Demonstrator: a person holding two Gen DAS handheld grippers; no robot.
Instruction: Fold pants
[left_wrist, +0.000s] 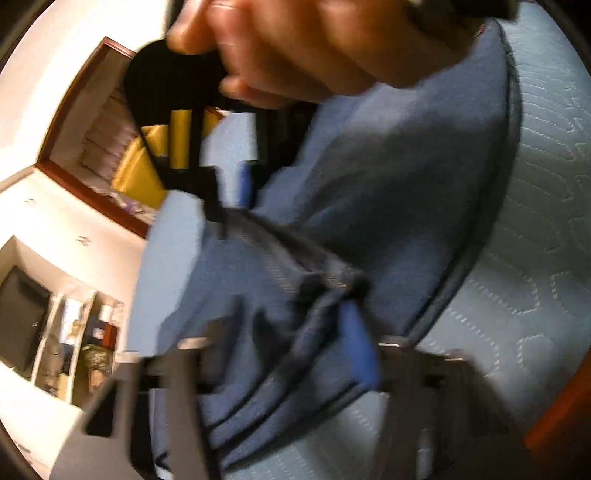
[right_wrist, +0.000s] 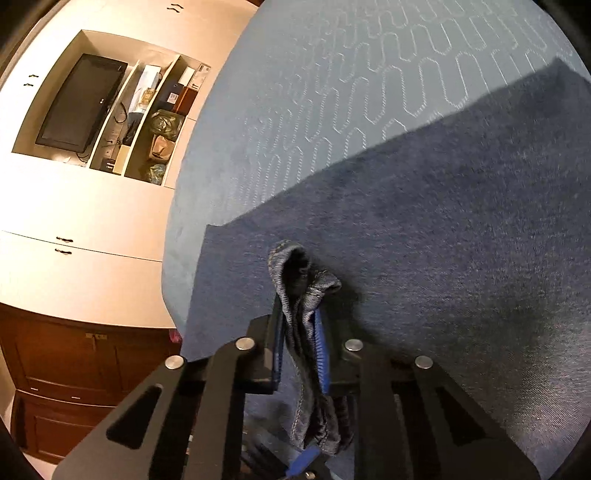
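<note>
Pants (right_wrist: 424, 240) on quilted blue mattress (right_wrist: 332, 92); cabinets (right_wrist: 74, 206) behind.

You are working in a home, most likely a bedroom. In your right wrist view a quilted light blue mattress (right_wrist: 369, 74) with stitched wavy lines fills the field from 12 to 3 o'clock. At 10 o'clock a cream built-in wall unit (right_wrist: 74, 199) holds a flat black television (right_wrist: 83, 101) in a recess, beside narrow shelves (right_wrist: 155, 122) crowded with boxes and bags. At 8 o'clock stands a dark wooden cabinet (right_wrist: 74, 373) with drawers. In your left wrist view, which is blurred, a dark-framed opening (left_wrist: 85, 147) at 10 o'clock shows yellow fabric (left_wrist: 147, 166); whether it is a window or a doorway cannot be determined.
</note>
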